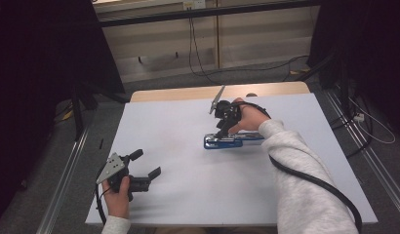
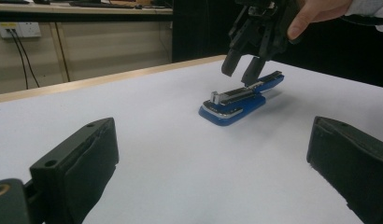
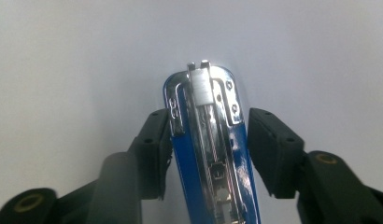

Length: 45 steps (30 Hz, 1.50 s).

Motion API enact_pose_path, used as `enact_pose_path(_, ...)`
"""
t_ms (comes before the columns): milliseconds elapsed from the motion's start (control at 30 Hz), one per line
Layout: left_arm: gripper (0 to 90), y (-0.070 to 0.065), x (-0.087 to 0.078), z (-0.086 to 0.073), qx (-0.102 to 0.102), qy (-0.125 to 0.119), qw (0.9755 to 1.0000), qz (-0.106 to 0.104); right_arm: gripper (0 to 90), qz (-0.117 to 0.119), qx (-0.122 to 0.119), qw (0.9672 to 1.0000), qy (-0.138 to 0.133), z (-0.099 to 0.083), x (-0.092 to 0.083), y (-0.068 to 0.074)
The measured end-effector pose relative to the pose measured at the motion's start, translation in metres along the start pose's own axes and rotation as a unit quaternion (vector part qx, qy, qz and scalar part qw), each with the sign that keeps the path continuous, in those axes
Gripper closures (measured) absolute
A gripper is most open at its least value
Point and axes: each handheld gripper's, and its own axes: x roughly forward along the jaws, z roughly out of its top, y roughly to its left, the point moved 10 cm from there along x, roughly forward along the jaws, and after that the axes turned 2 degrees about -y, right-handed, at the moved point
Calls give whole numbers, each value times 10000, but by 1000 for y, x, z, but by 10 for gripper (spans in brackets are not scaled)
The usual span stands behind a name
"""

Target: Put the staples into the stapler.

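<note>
Two grippers are at work over a white table (image 1: 188,195), and one blue stapler (image 1: 232,141) lies on it, right of the middle and nearer the far edge. Its long axis runs left to right across the table, parallel to the near edge, with the metal front end pointing left.

From above, the right gripper (image 1: 221,132) points down onto the stapler's left part. In the right gripper view its jaws stand on either side of the blue body (image 3: 213,154): the left pad sits against or just beside the edge, the right pad stands off with a strip of table showing between. So the jaws straddle the stapler across its narrow width, parted and not clamping it. No lift shows; the stapler rests flat.

Resting near the front left corner, the left gripper (image 1: 148,165) has its jaws spread wide with nothing between them, well apart from the stapler, which lies ahead of it and to its right (image 2: 241,100).

My judgement: the right hand is plainly the nearer one, and any grasp turns on closing across that short axis.
</note>
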Motion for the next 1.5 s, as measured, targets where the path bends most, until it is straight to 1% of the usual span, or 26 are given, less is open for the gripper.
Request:
enact_pose_path(67,22,-2,4,-1,-9,61,10000,-52,451,39,89,9999,-112,-5,-2,1)
enact_pose_path(133,22,-4,7,-1,-11,117,9999,-103,439,-17,170,9997,-154,-10,-4,0)
enact_pose_path(167,22,-6,9,-1,-32,127,9998,-130,427,-7,190,9996,-186,-13,-5,0)
enact_pose_path(200,22,-7,11,-1,-31,148,9998,-160,404,-32,237,9995,-221,-15,-6,-1)
enact_pose_path(267,22,-9,14,-2,-55,202,9996,-210,392,-81,309,9990,-305,-18,-10,-2)
enact_pose_path(300,22,-10,15,-2,-44,233,9995,-218,375,-103,362,9987,-348,-20,-12,-3)
enact_pose_path(333,22,-11,17,-3,-85,257,9994,-217,358,-147,407,9983,-386,-22,-13,-4)
enact_pose_path(400,22,-11,19,-5,-71,335,9992,-218,340,-191,464,9978,-445,-25,-17,-5)
enact_pose_path(433,22,-12,20,-5,-61,372,9990,-220,310,-238,510,9974,-457,-27,-18,-6)
enact_pose_path(467,22,-12,22,-5,-41,385,9990,-224,278,-274,580,9968,-474,-30,-19,-6)
enact_pose_path(567,22,-13,26,-5,-35,435,9988,-220,242,-303,711,9950,-625,-35,-22,-5)
enact_pose_path(600,22,-14,28,-5,-53,458,9987,-227,223,-357,734,9947,-626,-38,-23,-5)
enact_pose_path(667,22,-15,33,-4,-34,486,9985,-247,197,-374,817,9938,-651,-44,-24,-4)
enact_pose_path(767,22,-17,39,-5,-46,587,9978,-294,179,-459,894,9927,-666,-53,-27,-3)
enact_pose_path(833,22,-18,43,-5,-62,593,9977,-321,154,-523,969,9914,-702,-58,-29,-3)
enact_pose_path(900,22,-18,46,-5,-91,611,9976,-318,148,-553,1021,9903,-759,-63,-31,-3)
enact_pose_path(933,22,-18,48,-5,-122,632,9974,-338,134,-590,1063,9896,-770,-66,-32,-3)
enact_pose_path(1000,22,-19,52,-4,-111,669,9970,-372,126,-697,1102,9882,-806,-71,-34,-3)
enact_pose_path(1033,22,-19,54,-3,-98,657,9971,-365,120,-726,1109,9877,-825,-73,-34,-2)
enact_pose_path(1067,22,-19,55,-3,-142,633,9972,-358,109,-746,1117,9874,-837,-75,-35,-1)
enact_pose_path(1133,23,-18,59,-2,-204,615,9972,-384,101,-804,1153,9859,-905,-80,-35,-1)
enact_pose_path(1200,23,-17,62,-2,-173,666,9970,-341,100,-892,1201,9840,-965,-85,-36,-1)
enact_pose_path(1300,24,-16,66,-2,-171,703,9968,-348,97,-992,1377,9796,-1074,-93,-39,-2)
enact_pose_path(1333,24,-17,68,-3,-182,710,9967,-357,97,-1034,1401,9786,-1097,-96,-41,-2)
enact_pose_path(1400,24,-17,72,-4,-138,782,9961,-383,93,-1100,1441,9764,-1176,-102,-44,-1)
enact_pose_path(1500,25,-17,79,-6,-135,853,9956,-368,93,-1258,1555,9720,-1235,-110,-50,-2)
